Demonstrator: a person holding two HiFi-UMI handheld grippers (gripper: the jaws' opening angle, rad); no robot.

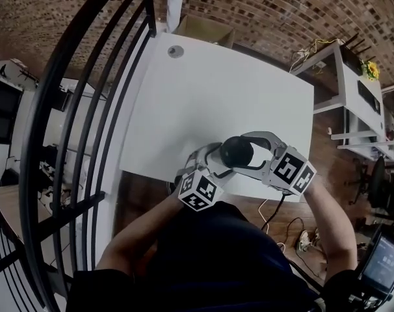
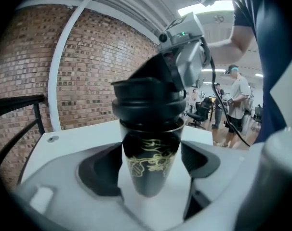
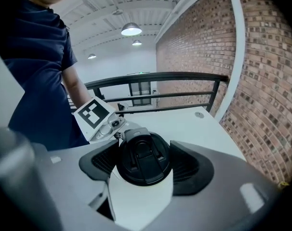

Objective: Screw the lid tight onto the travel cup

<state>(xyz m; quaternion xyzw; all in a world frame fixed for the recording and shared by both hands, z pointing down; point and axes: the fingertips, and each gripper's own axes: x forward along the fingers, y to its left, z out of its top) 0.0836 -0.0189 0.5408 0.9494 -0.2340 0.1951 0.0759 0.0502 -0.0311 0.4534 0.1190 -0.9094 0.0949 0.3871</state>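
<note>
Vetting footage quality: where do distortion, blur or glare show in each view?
Head view: fisheye bows the railing into arcs. Left gripper view: the ceiling light is blown out, the travel cup slightly soft. Right gripper view: the lid is sharp, corners dark.

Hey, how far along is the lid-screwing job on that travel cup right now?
Done: the black flip-top lid sits on the black gold-patterned travel cup, looking tilted. In hand: the right hand-held gripper clamps the lid; the left hand-held gripper straddles the cup, jaws open. Left: clamp the cup, twist the lid tight.
</note>
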